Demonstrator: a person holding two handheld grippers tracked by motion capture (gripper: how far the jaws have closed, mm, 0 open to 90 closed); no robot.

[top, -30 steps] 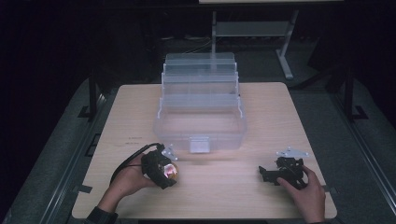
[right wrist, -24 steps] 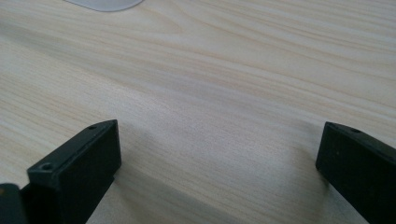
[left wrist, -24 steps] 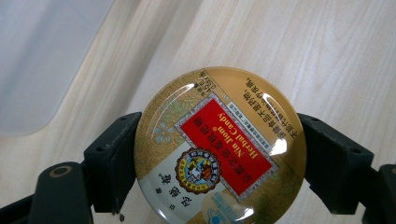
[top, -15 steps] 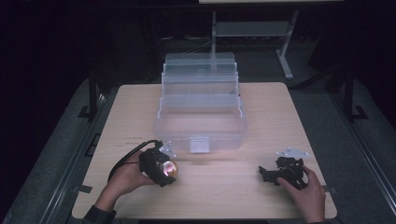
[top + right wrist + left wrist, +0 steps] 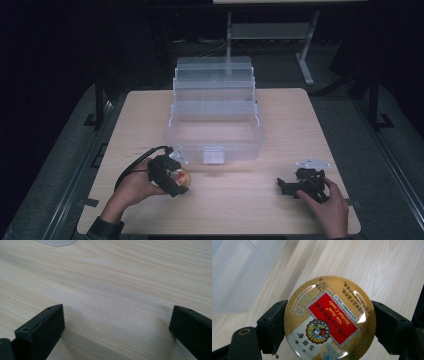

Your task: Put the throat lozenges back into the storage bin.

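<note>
A round gold candy tin (image 5: pixel 329 318) with a red label sits clamped between the two black jaws of my left gripper (image 5: pixel 325 325). From above, that gripper (image 5: pixel 172 176) and the tin (image 5: pixel 181 178) are at the table's front left, just off the front left corner of the clear plastic organizer box (image 5: pixel 215 122). The box stands open with stepped trays rising toward the back. My right gripper (image 5: pixel 285 186) rests low at the front right, and its jaws (image 5: pixel 117 330) stand wide apart over bare wood.
The light wooden table (image 5: pixel 300 130) has bare room to the right of the box and along the front between the hands. A white latch (image 5: pixel 213 155) juts from the box's front wall. Dark floor and a metal stand (image 5: pixel 305 55) surround the table.
My left gripper has shifted slightly with the tin in it, staying at the box's front left corner. The right gripper has not moved.
</note>
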